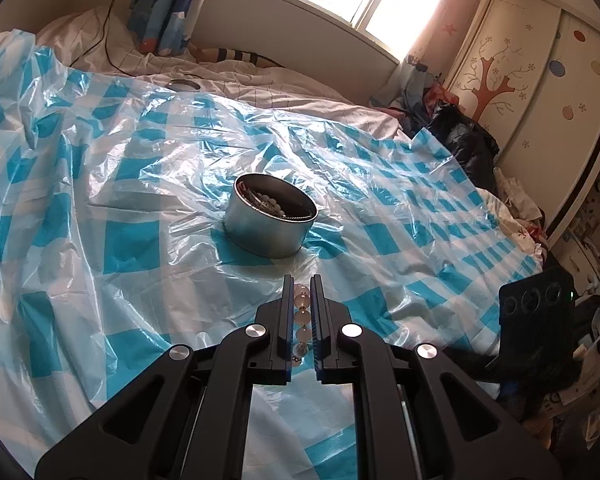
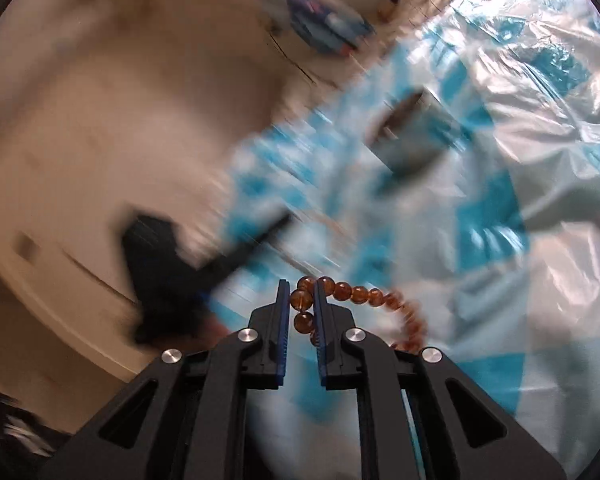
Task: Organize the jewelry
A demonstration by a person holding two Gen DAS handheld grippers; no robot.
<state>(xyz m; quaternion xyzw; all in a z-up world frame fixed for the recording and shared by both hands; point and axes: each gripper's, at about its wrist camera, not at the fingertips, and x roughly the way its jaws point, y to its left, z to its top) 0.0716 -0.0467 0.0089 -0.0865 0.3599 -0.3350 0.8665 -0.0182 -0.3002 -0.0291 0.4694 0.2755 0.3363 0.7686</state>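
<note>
1. The left gripper pinches a pale bead bracelet between its fingers, above the blue-checked plastic sheet on the bed.
2. The round metal tin, just ahead, holds more jewelry.
3. The right gripper pinches an amber bead bracelet; its blurred view seems to show the tin.

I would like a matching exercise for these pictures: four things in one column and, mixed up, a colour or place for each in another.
Things:
1. pale bead bracelet
2. amber bead bracelet
3. round metal tin
4. plastic sheet

Descriptions:
A. blue and white checks
B. held in the right hand-held gripper
C. standing on the sheet, jewelry inside
D. held in the left hand-held gripper

Pairs: 1-D, 2-B, 3-C, 4-A
</note>
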